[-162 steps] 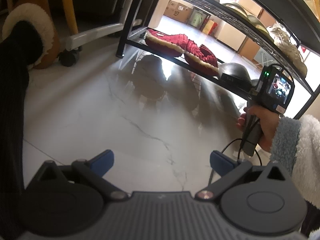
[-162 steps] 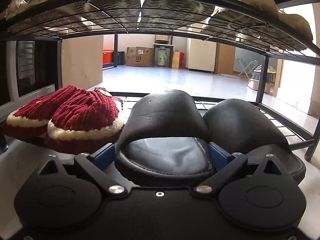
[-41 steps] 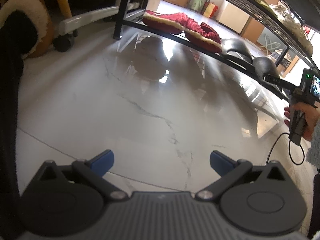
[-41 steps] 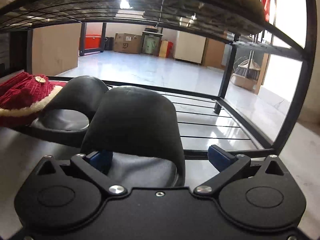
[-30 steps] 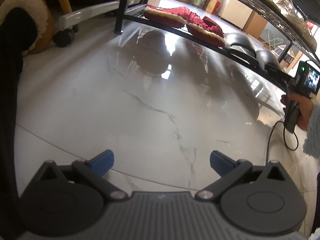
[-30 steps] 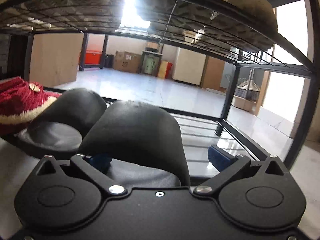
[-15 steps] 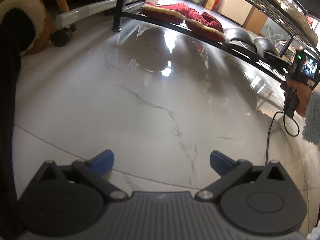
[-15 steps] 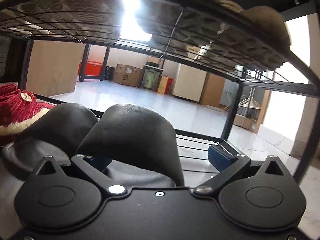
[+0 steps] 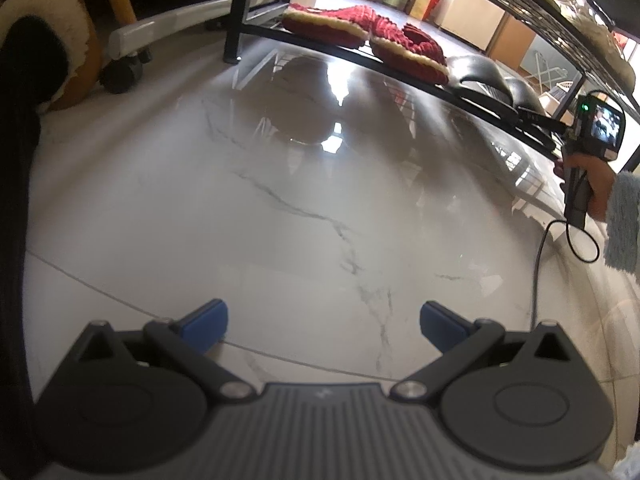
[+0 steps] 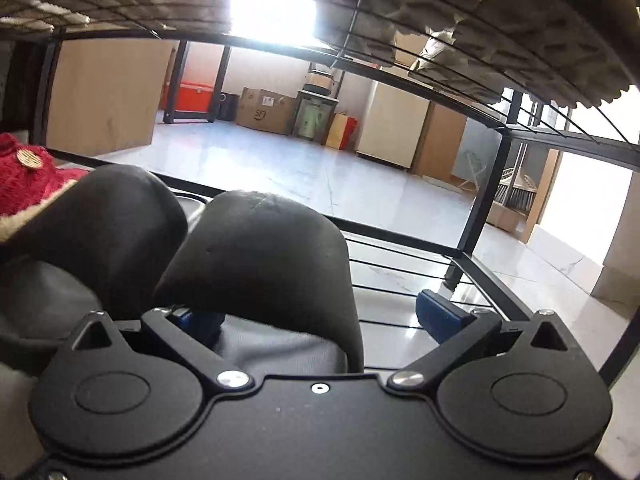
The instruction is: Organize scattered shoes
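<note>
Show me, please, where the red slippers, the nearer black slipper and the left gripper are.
red slippers (image 9: 362,36): left wrist view, on the knitted upper.
nearer black slipper (image 10: 264,256): right wrist view, on its toe cap.
left gripper (image 9: 323,322): left wrist view, midway between the open fingers.

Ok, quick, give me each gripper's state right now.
Left gripper: open, empty, over the marble floor.
Right gripper: open, jaws spread wide at the black slipper on the rack's lower shelf, not clamped on it.
</note>
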Tool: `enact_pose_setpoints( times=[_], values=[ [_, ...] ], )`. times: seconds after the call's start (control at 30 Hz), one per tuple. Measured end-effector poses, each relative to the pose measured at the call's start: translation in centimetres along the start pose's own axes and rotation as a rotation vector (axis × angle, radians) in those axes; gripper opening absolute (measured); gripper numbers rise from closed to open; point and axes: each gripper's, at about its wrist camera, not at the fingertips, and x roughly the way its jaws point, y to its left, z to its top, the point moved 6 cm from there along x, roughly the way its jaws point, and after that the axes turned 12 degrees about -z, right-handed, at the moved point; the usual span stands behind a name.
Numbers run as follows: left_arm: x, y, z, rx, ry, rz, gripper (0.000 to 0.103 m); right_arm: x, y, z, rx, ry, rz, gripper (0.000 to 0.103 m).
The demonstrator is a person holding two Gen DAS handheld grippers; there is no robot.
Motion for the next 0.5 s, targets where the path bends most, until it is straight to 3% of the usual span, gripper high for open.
enact_pose_setpoints(
  times=[0.37, 0.5],
  values=[
    [-0.7, -0.6, 0.5, 0.013, -0.036, -0.027, 0.102, -6.1, -1.7, -0.2, 0.053, -0.021, 0.044, 0.103],
    [-1.2, -0.9, 0.7, 0.023, -0.06, -0.035, 0.102, -8.2, -1.4, -0.3, 0.079, 0.023, 0.078, 0.103]
  ],
)
